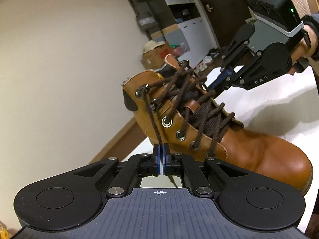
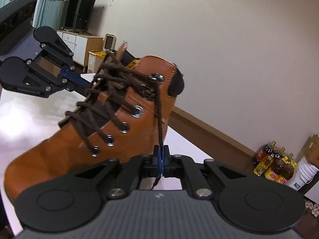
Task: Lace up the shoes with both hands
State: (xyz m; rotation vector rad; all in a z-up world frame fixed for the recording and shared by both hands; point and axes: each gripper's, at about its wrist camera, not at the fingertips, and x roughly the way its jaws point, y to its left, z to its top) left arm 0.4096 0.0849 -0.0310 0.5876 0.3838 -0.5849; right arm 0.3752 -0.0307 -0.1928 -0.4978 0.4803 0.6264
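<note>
Tan leather, smooth and glossy at the toe, makes up the ankle boot (image 1: 249,151) that fills the middle of both wrist views; it stands on a white tabletop (image 1: 275,103), toe toward the lower right of the left wrist view and toward the lower left of the right wrist view. A dark brown braided lace (image 1: 201,107) criss-crosses its tongue through metal eyelets and hooks.

At the lower centre of the left wrist view, the left gripper (image 1: 161,152) has its blue-edged pads pressed together on one free end of the lace, which runs up taut to the top hook (image 1: 142,92) on that side of the boot. At the lower centre of the right wrist view, the right gripper (image 2: 161,152) is likewise clamped on the other lace end (image 2: 158,117), which rises to the top hook (image 2: 156,78) on its side; a short tail of lace hangs out behind the pads.

Each gripper also shows in the other's view, reaching in at the far side of the boot's collar, in the upper right and upper left of the frames. A person's hand (image 1: 307,47) grips the right tool at the upper right.
</note>
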